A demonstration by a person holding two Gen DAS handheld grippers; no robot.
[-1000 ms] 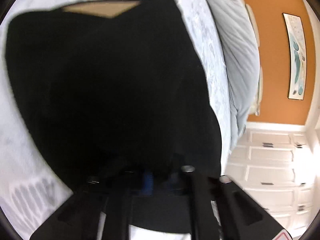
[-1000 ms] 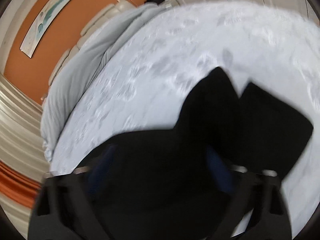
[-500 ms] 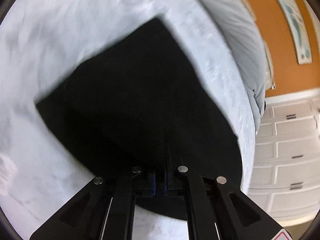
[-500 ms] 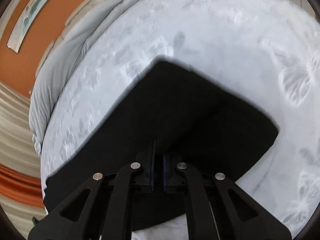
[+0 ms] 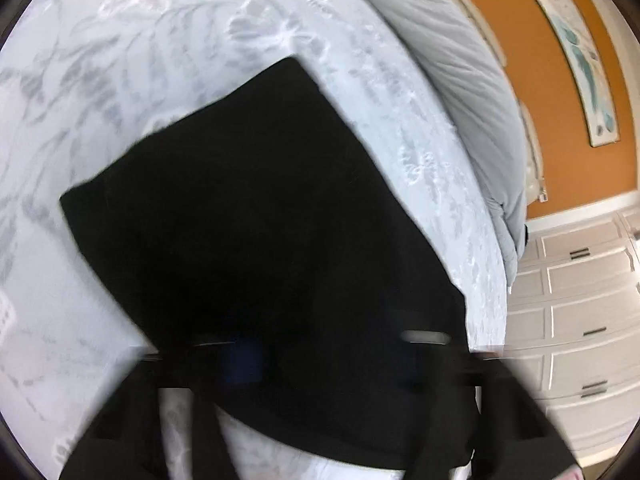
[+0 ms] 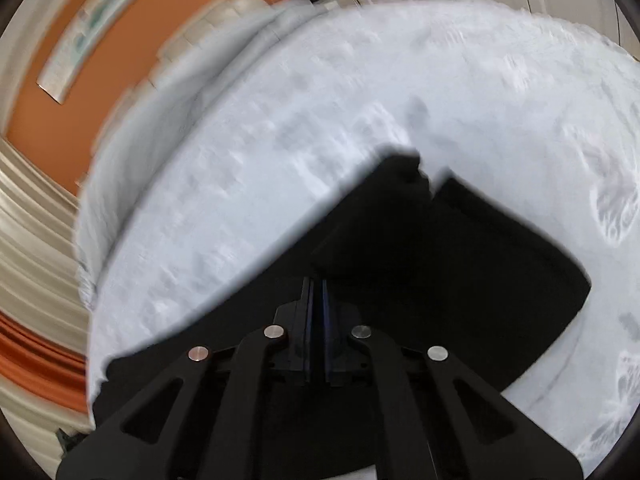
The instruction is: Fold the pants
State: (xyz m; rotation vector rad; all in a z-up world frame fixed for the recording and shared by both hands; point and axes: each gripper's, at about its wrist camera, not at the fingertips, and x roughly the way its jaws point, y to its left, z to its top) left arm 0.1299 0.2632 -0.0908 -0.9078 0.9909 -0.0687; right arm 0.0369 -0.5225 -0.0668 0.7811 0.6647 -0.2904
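Note:
The black pants [image 5: 256, 220] lie folded on a white bed with a grey leaf print [image 5: 120, 52]. In the left wrist view my left gripper [image 5: 320, 356] is blurred; its fingers stand wide apart over the pants' near edge, one blue pad [image 5: 244, 360] showing. In the right wrist view the pants [image 6: 460, 260] form a dark folded stack on the bed [image 6: 280, 160]. My right gripper [image 6: 316, 292] has its jaws together, with the fabric's near edge between the fingers.
A rolled grey duvet [image 5: 460, 92] lies along the bed's far side by an orange wall with a picture [image 5: 576, 56]. White drawers [image 5: 580, 308] stand beyond the bed edge. Curtains [image 6: 32, 240] hang at left in the right wrist view.
My left gripper has gone from shut to wide open and has let go of the pants. My right gripper stays shut on the fabric, and both views have shifted a little.

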